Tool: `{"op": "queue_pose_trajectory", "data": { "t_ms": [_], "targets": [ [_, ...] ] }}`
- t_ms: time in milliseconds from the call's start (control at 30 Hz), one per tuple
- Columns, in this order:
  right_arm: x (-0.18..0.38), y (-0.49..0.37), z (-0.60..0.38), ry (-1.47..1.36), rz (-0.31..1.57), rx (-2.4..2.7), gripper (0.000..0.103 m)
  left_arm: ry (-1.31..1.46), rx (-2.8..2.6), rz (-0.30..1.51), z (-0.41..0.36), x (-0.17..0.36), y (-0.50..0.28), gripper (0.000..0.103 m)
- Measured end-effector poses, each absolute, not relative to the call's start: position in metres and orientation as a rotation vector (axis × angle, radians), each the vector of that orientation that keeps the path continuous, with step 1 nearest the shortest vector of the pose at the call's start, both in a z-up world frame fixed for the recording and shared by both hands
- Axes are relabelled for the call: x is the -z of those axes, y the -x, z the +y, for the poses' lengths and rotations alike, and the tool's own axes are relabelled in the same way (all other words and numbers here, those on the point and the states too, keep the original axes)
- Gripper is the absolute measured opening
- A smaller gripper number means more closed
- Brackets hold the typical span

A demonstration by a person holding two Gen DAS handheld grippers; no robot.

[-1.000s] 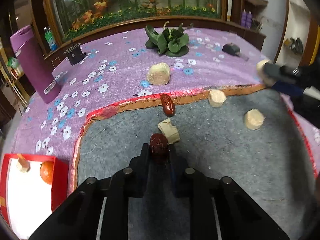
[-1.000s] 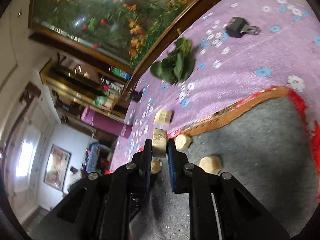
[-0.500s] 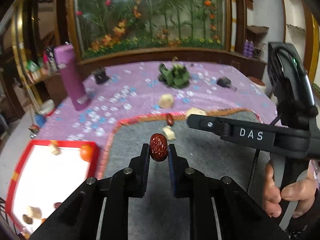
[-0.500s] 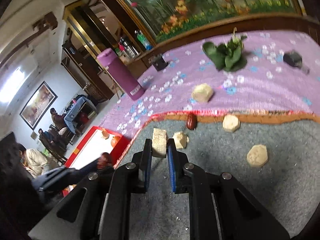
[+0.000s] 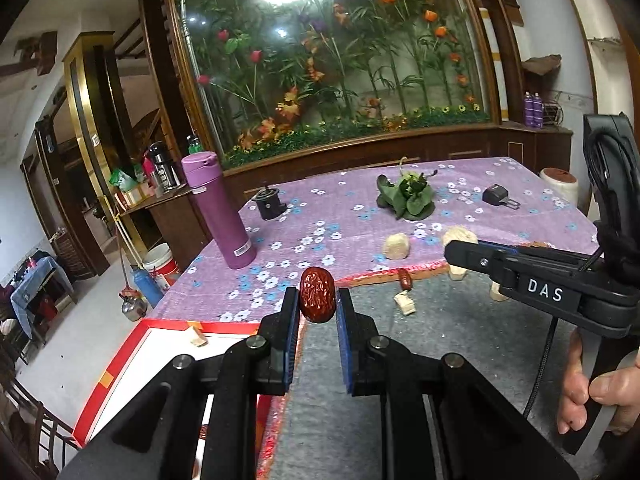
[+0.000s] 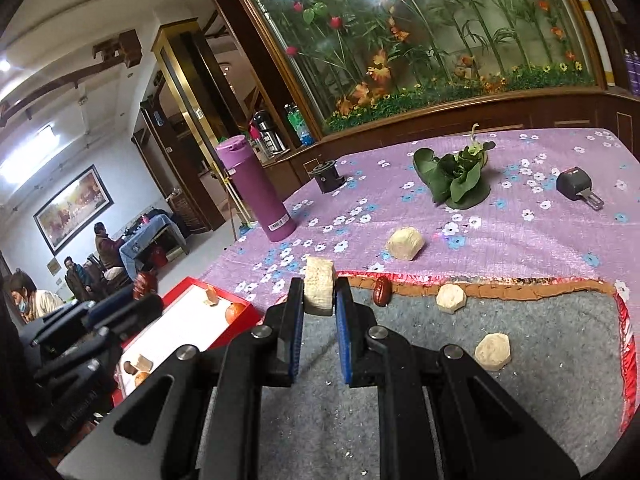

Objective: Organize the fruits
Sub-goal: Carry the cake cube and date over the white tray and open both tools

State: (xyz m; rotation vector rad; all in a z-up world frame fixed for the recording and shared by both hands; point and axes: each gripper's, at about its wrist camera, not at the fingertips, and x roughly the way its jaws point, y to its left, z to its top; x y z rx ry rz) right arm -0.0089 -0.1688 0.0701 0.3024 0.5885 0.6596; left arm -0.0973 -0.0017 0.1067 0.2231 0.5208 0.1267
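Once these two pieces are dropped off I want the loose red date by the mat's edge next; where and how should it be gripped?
Grip the red date across its narrow middle, coming down from above. It lies flat on the grey mat beside the orange border, long and slim, so the fingers should close across its short width. The nearby pale chunk sits apart, leaving room.

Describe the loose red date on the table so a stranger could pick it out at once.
Start at the grey mat laid over the purple flowered cloth. Follow the mat's far orange border toward its left end: the date lies right against it. It is the only dark red, wrinkled piece there; its neighbours on the mat are pale beige chunks.
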Motion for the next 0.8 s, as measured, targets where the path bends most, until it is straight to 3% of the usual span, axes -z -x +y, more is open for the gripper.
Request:
{"op": "queue_pose_trajectory", "data": {
  "t_ms": [533, 800],
  "targets": [
    [-0.07, 0.029, -0.144, -0.222, 0.579, -0.62, 0.017, -0.149, -0.194, 0.549, 0.052, -0.099, 0.112, 0.017],
    [-0.079, 0.063, -0.081, -0.188, 0.578, -0.739, 0.017, -0.117, -0.236, 0.566, 0.084, -0.094, 0.122, 0.017]
  ]
}}
